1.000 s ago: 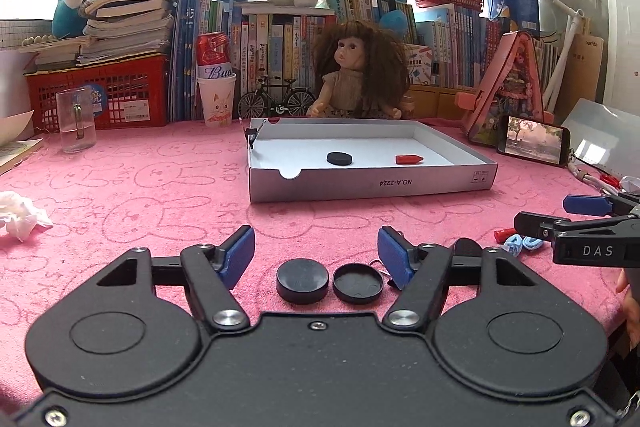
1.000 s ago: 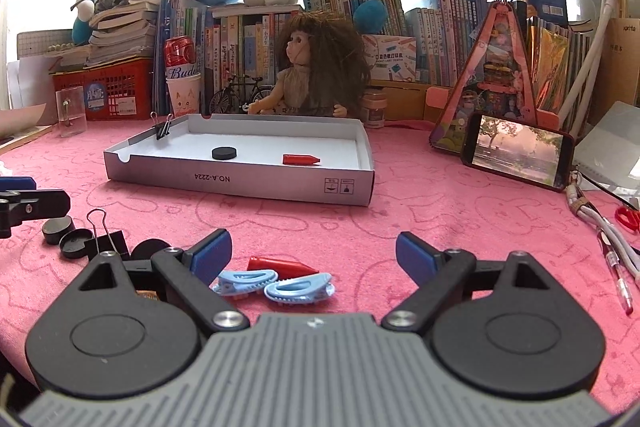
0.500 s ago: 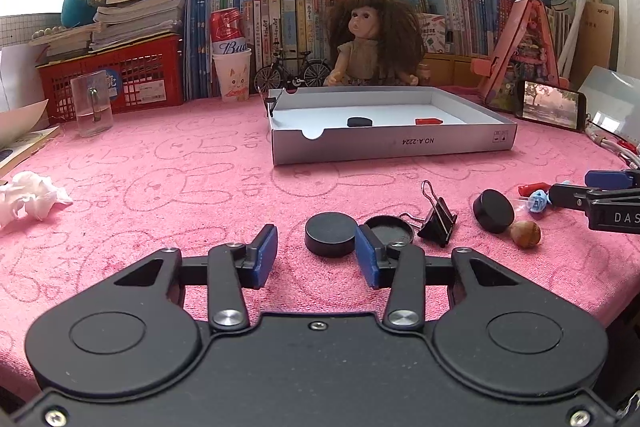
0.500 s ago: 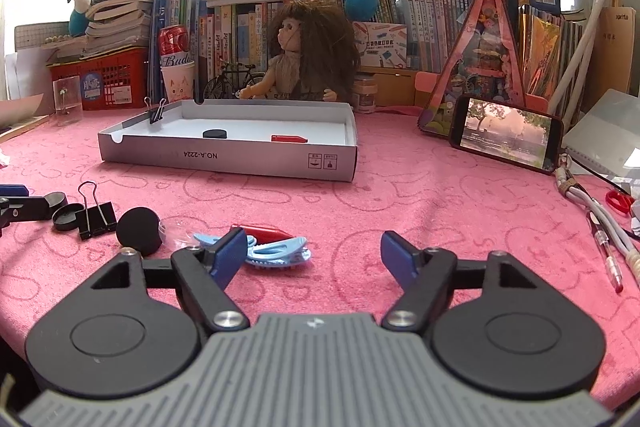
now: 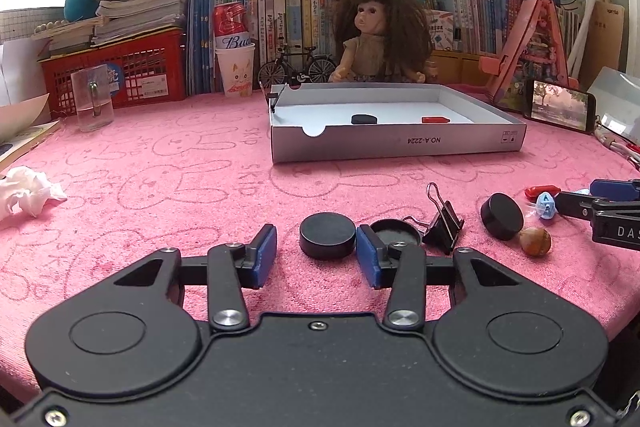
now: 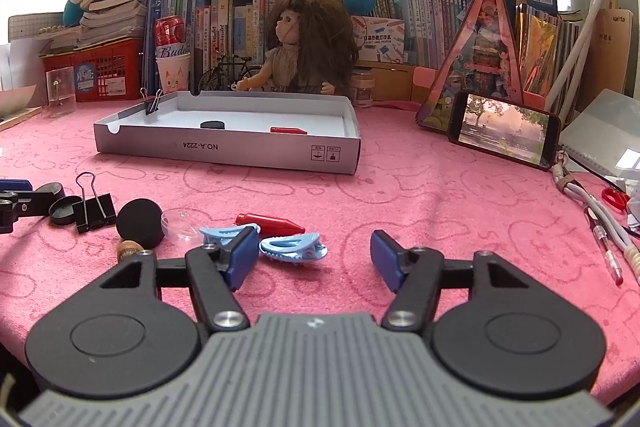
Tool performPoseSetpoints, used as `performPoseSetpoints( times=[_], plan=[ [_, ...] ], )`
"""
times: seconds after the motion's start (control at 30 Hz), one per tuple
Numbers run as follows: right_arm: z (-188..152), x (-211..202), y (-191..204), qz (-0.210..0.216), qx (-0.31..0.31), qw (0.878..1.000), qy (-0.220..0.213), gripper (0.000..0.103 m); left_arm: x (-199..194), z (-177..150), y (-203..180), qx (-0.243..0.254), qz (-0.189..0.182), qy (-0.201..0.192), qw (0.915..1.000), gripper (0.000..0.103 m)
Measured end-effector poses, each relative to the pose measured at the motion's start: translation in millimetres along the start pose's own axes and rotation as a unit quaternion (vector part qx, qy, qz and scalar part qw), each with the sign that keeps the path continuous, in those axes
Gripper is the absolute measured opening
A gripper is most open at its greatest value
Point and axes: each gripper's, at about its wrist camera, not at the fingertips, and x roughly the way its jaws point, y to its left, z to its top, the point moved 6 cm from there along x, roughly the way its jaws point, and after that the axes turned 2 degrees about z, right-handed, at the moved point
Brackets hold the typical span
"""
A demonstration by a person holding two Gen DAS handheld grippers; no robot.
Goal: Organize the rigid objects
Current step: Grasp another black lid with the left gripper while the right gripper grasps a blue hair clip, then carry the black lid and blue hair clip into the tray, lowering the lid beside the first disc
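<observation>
A grey cardboard tray (image 5: 400,147) stands mid-table and holds a black disc (image 5: 363,119) and a red piece (image 5: 435,119). My left gripper (image 5: 316,255) is open, low over the pink cloth. A black cap (image 5: 327,235) lies just ahead between its fingertips, a hollow black lid (image 5: 394,230) by the right finger. A binder clip (image 5: 443,223), a tilted black disc (image 5: 502,215) and a brown nut (image 5: 535,241) lie to the right. My right gripper (image 6: 314,259) is open; two blue hair clips (image 6: 294,247) and a red piece (image 6: 268,222) lie by its left finger.
A doll (image 5: 380,39), a toy bicycle (image 5: 298,67), books and plush toys line the back. A red basket (image 5: 116,71), a clear cup (image 5: 91,97) and crumpled tissue (image 5: 24,193) sit left. A phone (image 6: 504,129), cables and a pen (image 6: 604,243) lie right.
My left gripper pulled back and rose, and its jaws narrowed around the black cap. My right gripper drew back a little, so the blue clips now sit by its left finger.
</observation>
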Motion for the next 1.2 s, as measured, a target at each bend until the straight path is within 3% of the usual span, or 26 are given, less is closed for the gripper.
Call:
performPoseSetpoints(
  times=[0.5,0.57,0.83,1.2],
  plan=[
    [-0.5,-1.4,6.7,-0.014,0.02,1.0,0.004,0.052,4.0,5.6,-4.2,-0.002,-0.008,-0.002,1.0,0.03],
    [-0.7,-1.7,7.4,-0.015,0.021,1.0,0.003,0.043,4.0,5.7,-4.9,-0.003,-0.007,-0.001,1.0,0.03],
    [2.5,-1.8,6.2,-0.008,0.023,1.0,0.004,0.042,0.0,9.3,-6.8,-0.009,-0.008,-0.006,0.9999,0.029],
    [33.0,3.4,0.8,0.002,0.028,0.999,-0.017,0.042,5.3,41.9,-6.0,-0.018,-0.008,-0.009,0.9998,0.029]
  ],
)
